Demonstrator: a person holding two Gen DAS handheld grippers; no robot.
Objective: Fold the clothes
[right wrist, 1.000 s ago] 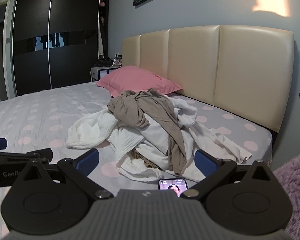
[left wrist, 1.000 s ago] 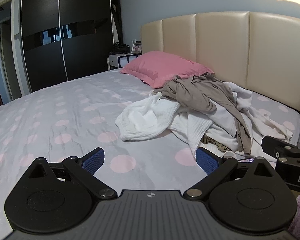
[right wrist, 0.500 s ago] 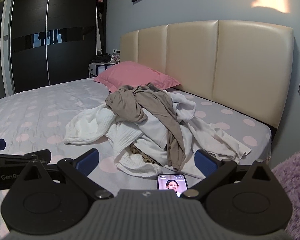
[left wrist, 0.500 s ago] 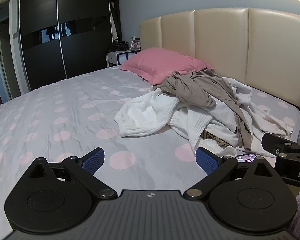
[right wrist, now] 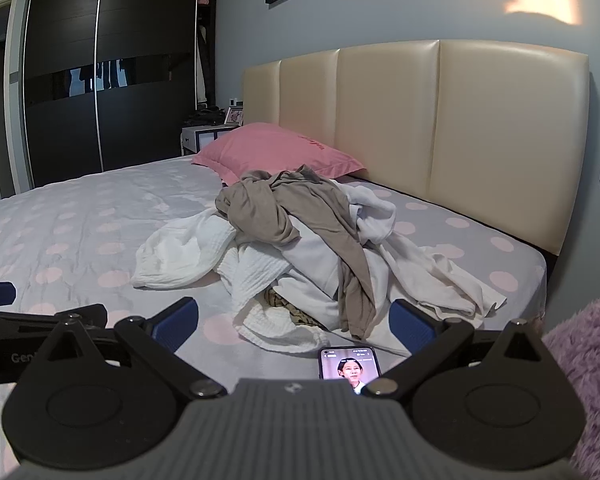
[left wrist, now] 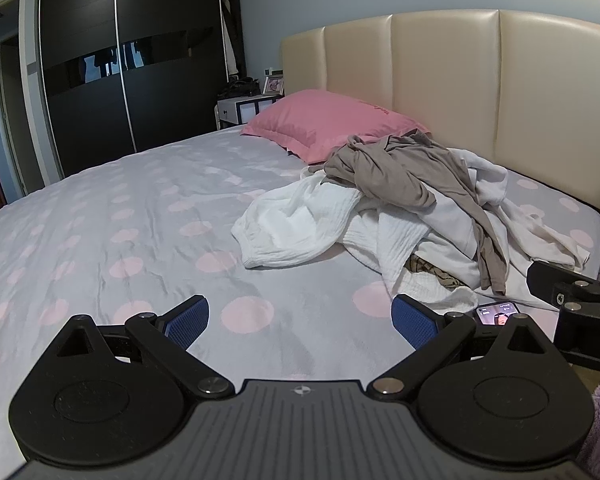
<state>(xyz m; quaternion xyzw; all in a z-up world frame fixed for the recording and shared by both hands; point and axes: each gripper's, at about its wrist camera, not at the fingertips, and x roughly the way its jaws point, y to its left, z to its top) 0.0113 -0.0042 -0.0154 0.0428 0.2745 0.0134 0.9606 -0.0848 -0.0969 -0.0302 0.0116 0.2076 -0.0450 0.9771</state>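
Blue ribbed pads on the left gripper (left wrist: 300, 318) spread wide over bare sheet, gripping nothing. Same wide gap on the right gripper (right wrist: 294, 320), empty too, aimed at the clothes pile (right wrist: 296, 248) at twelve o'clock. Crumpled heap: limp taupe jersey garment (right wrist: 288, 212) on top, crinkled white cotton (right wrist: 184, 252) spilling toward nine o'clock, possibly a patterned piece underneath. Glossy phone (right wrist: 350, 366) flat at six o'clock of the pile. Grey dotted bedsheet (left wrist: 140, 216); pink pillow (left wrist: 328, 124) and padded cream headboard (left wrist: 452, 80) beyond.
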